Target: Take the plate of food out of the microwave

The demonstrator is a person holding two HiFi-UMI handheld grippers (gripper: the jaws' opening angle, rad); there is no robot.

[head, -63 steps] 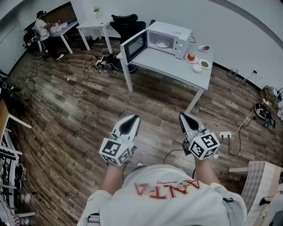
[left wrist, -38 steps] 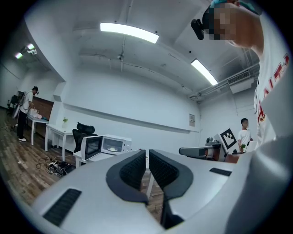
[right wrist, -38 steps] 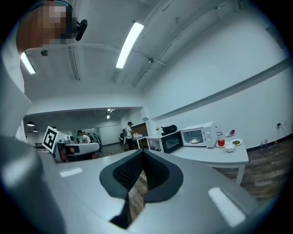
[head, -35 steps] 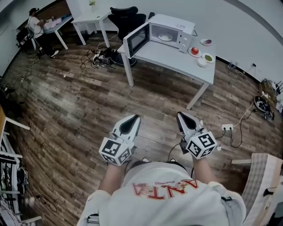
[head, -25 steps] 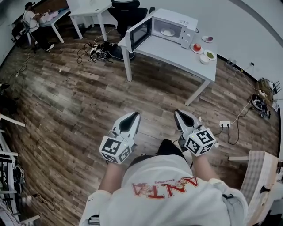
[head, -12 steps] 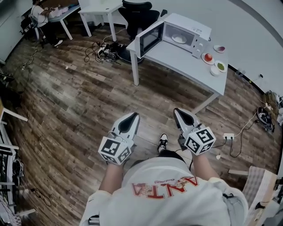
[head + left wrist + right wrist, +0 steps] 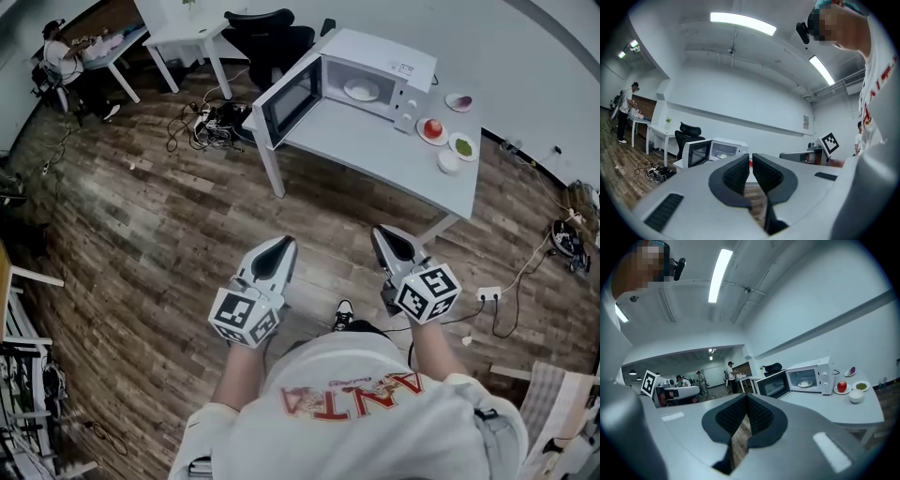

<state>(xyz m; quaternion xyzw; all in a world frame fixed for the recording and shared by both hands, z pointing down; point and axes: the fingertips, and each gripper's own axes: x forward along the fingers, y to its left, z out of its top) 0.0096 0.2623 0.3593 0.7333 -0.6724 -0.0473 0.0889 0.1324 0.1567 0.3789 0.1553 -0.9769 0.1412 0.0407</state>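
A white microwave (image 7: 377, 69) stands on a grey table (image 7: 394, 155) ahead of me, its door (image 7: 289, 97) swung open to the left. Inside it lies a white plate of food (image 7: 361, 90), also visible in the right gripper view as the plate (image 7: 804, 384). My left gripper (image 7: 274, 253) and right gripper (image 7: 392, 240) are held side by side in front of my body, over the wooden floor and well short of the table. Both are shut, with nothing between their jaws. The left gripper view shows the microwave (image 7: 723, 151) far beyond the left gripper (image 7: 750, 157).
To the right of the microwave the table holds a red apple on a plate (image 7: 432, 127), a bowl of green food (image 7: 461, 143), a white bowl (image 7: 449, 161) and a small dish (image 7: 459, 101). A black chair (image 7: 267, 37) and floor cables (image 7: 211, 120) lie behind the table. A power strip (image 7: 487, 295) is at right.
The table and microwave have come nearer and look larger as I walked towards them. Both grippers kept their place in front of my body, still shut.
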